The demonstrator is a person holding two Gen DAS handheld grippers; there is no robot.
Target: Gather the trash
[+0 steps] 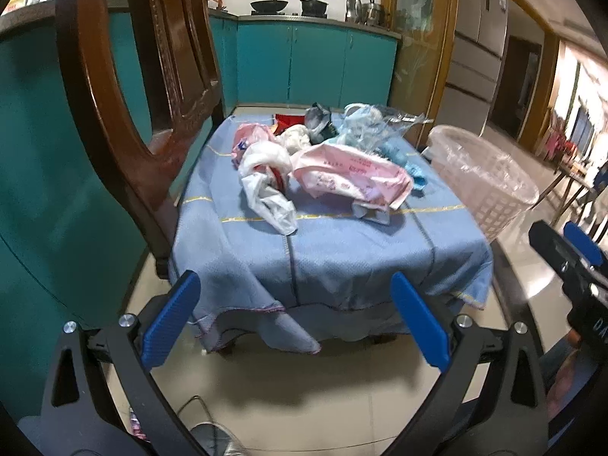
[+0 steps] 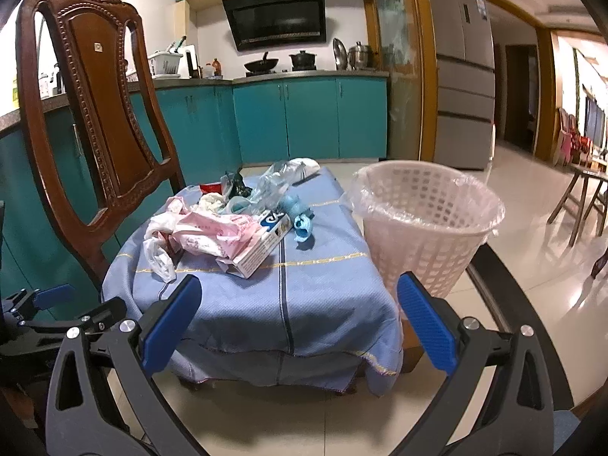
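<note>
- Trash (image 1: 323, 167) sits heaped on the blue cloth (image 1: 342, 250) that drapes my low table; from the right wrist camera the same heap (image 2: 228, 224) lies toward the left and far part of the cloth (image 2: 326, 292).
- I make out a white plastic bag (image 1: 268, 190) at the near left of the heap, with a pink printed wrapper (image 1: 353, 174) just beside it on the right.
- From the right wrist view I see a small carton (image 2: 258, 250) with dark blue lettering at the near edge of the heap, partly under the pink wrapper (image 2: 212, 233).
- Crumpled light-blue pieces (image 2: 300, 224) lie at the right edge of the heap, with clear plastic (image 2: 273, 182) behind them.
- My left gripper (image 1: 292, 319) hangs over the floor short of the near table edge, blue pads (image 1: 171, 319) spread wide with nothing between them.
- My right gripper (image 2: 300, 326) is likewise spread wide and empty, also short of the table.
- A white lattice bin (image 2: 425, 228) lined with a clear bag stands just beside the right side of the table; I cannot see its bottom.
- A carved wooden chair (image 2: 95, 114) stands at the table's left, with teal kitchen cabinets (image 2: 304, 121) behind.
- From the left wrist camera I catch part of the right gripper (image 1: 570, 258) at the right edge.
</note>
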